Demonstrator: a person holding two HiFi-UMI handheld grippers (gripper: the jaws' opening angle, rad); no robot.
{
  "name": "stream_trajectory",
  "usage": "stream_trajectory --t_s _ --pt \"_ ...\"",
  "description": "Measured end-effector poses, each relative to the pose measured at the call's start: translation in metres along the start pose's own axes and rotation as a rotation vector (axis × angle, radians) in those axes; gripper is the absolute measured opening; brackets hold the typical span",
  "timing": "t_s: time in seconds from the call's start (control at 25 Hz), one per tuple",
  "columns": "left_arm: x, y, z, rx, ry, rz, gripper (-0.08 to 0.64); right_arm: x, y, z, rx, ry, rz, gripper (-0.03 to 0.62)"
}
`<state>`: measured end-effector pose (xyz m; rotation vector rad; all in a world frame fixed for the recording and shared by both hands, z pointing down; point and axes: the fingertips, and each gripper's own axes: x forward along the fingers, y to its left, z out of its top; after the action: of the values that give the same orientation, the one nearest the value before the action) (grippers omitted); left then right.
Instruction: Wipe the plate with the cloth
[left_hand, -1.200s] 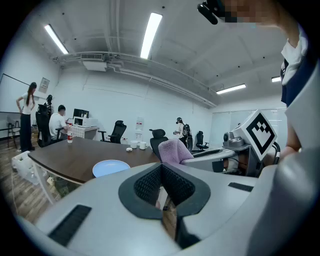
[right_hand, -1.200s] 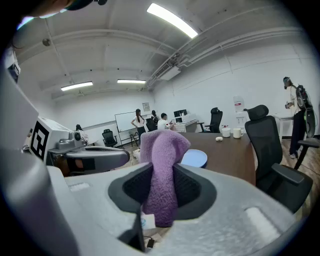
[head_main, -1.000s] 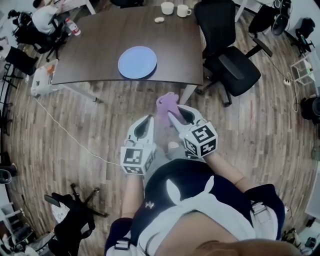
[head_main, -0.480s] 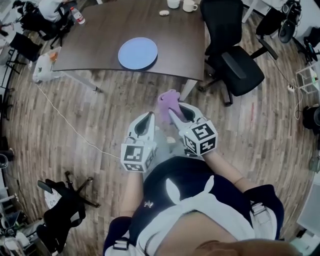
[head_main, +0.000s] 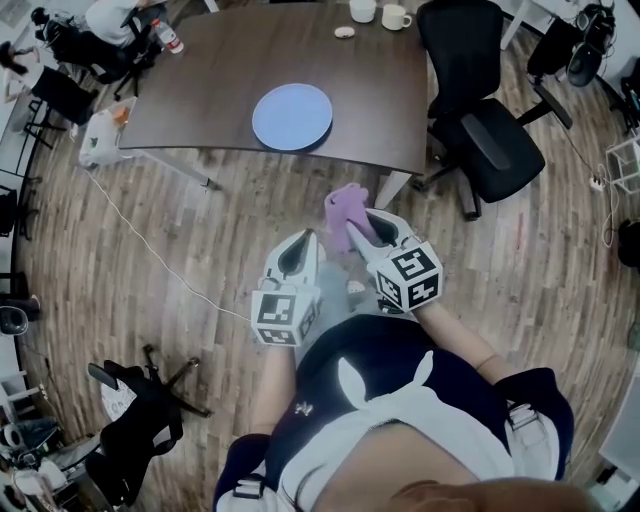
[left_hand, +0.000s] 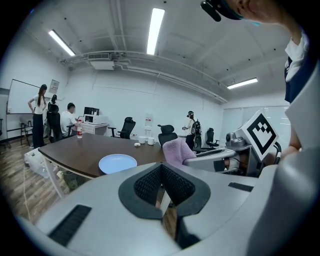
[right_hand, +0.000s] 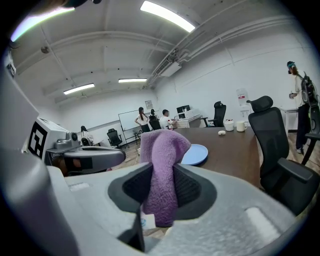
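A light blue plate (head_main: 292, 116) lies near the front edge of a dark brown table (head_main: 200, 90), well ahead of both grippers. My right gripper (head_main: 355, 232) is held over the wooden floor, shut on a purple cloth (head_main: 345, 208). In the right gripper view the cloth (right_hand: 162, 170) is bunched upright between the pads, with the plate (right_hand: 196, 154) behind it. My left gripper (head_main: 300, 248) hangs beside it on the left. Its jaws are shut with nothing between them (left_hand: 161, 184). The left gripper view shows the plate (left_hand: 117, 163) and the cloth (left_hand: 176, 150).
A black office chair (head_main: 480, 130) stands at the table's right corner. Two white cups (head_main: 380, 14) sit at the table's far edge and a bottle (head_main: 170, 38) at its far left. A white cable (head_main: 130, 235) crosses the floor; another black chair base (head_main: 140, 420) is at lower left.
The table and plate have shifted slightly right in the head view. Both grippers stay side by side in front of the body, a little lower, the cloth still held.
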<state>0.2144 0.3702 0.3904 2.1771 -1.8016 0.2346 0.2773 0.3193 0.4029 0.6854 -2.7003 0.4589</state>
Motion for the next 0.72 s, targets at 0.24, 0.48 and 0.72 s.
stream_trajectory --t_s 0.24,0.48,0.72 --pt "0.027 0.048 0.010 -0.004 0.029 -0.006 0.005 0.051 -0.012 0.017 -0.003 0.032 0.006 0.114" --pt "0.065 0.105 0.025 -0.002 0.045 -0.024 0.005 0.110 -0.027 0.039 0.000 0.051 -0.008 0.114" --pt "0.099 0.151 0.037 -0.001 0.061 -0.062 0.005 0.161 -0.039 0.058 0.013 0.063 -0.034 0.114"
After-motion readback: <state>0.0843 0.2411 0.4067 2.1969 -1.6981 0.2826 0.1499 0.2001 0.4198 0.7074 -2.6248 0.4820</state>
